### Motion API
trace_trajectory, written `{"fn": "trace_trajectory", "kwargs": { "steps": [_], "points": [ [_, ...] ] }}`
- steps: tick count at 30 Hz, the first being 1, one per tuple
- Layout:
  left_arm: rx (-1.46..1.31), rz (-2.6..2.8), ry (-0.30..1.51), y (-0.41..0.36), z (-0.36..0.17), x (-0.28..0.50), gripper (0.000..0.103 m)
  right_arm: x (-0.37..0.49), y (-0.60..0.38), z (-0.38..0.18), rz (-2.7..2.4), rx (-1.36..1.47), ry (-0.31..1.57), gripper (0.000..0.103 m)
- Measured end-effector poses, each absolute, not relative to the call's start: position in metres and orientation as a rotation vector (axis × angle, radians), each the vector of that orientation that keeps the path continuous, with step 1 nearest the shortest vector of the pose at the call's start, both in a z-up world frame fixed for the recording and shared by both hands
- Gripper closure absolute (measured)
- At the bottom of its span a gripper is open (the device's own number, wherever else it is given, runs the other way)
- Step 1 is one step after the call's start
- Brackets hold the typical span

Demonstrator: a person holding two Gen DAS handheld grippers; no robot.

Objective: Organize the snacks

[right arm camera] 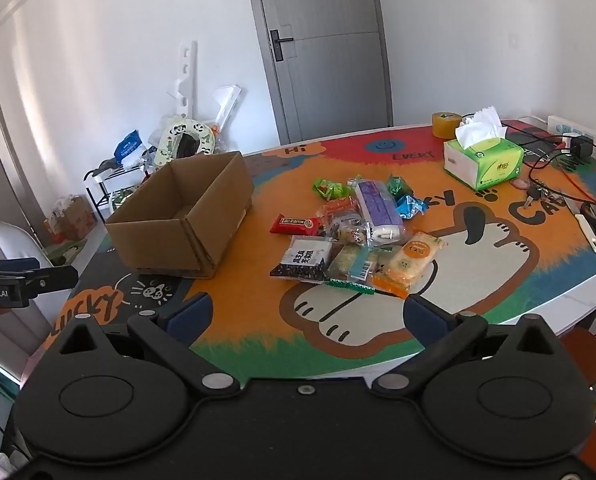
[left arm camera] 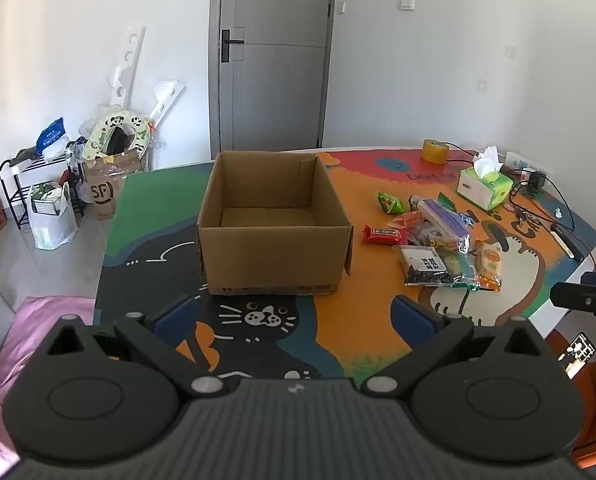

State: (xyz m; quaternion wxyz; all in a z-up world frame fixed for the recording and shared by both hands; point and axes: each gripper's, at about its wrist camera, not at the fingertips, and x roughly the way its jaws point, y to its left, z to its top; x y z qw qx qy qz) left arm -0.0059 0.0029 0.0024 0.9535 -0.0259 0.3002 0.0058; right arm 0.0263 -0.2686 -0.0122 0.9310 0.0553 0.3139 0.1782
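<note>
Snacks [right arm camera: 354, 236] lie in a loose heap of wrapped packets on the cartoon-printed bench [right arm camera: 498, 280], to the right of an open cardboard box [left arm camera: 273, 220] that stands empty. Behind them we see a green tissue box [right arm camera: 484, 160] and a tape roll [right arm camera: 446, 124]. Our left claw [left arm camera: 293, 312] and right claw [right arm camera: 306, 316] hover spread wide, holding nothing.
</note>
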Motion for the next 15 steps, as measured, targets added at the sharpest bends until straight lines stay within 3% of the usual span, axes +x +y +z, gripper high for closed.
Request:
{"fn": "trace_trajectory", "kwargs": {
  "steps": [15],
  "points": [
    [-0.052,0.004,0.617,0.0003,0.0043,-0.0058,0.001,0.0240,-0.2666,-0.0084,0.361,0.105,0.637,0.000]
  ]
}}
